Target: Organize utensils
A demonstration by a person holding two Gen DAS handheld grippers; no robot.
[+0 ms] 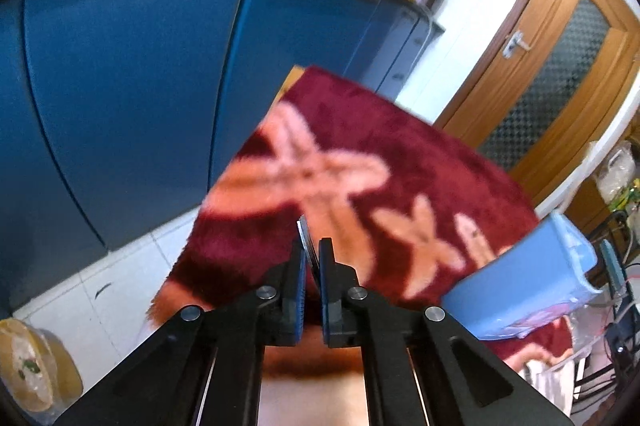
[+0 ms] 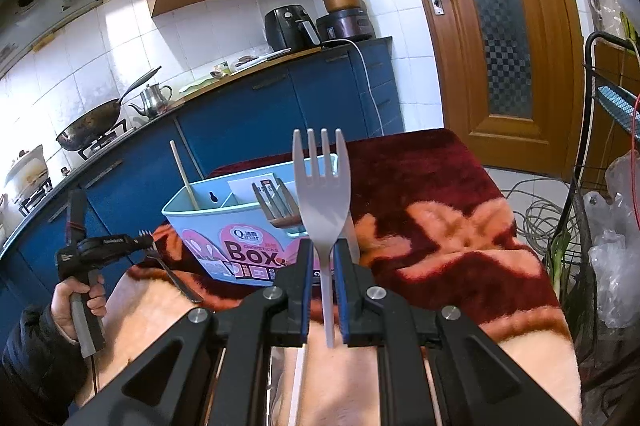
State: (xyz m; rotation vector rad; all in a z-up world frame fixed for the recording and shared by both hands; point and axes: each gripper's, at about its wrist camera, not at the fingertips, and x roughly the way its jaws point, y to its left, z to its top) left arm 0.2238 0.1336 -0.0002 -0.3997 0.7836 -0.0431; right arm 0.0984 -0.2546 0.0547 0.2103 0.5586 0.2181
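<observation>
My right gripper (image 2: pixel 323 246) is shut on a white plastic fork (image 2: pixel 322 186), tines up, held just in front of the light blue utensil box (image 2: pixel 200 226). The box stands on a red patterned blanket (image 2: pixel 440 226) and holds a wooden chopstick (image 2: pixel 185 174) and a metal fork (image 2: pixel 274 204). My left gripper (image 1: pixel 314 250) is shut on a metal fork (image 1: pixel 305 234), whose tip shows between the pads. In the right wrist view the left gripper (image 2: pixel 146 238) hovers left of the box, the metal fork's handle (image 2: pixel 172 276) hanging below it. The box's corner (image 1: pixel 532 266) shows at the right of the left wrist view.
Blue kitchen cabinets (image 1: pixel 120 86) stand close behind the blanket. A wooden door (image 2: pixel 500 26) is at the right. A wire rack with plastic bags (image 2: pixel 608 246) and loose cables (image 2: pixel 536 210) stand at the right of the blanket. A wok (image 2: pixel 90 128) and a kettle (image 2: pixel 154 98) sit on the counter.
</observation>
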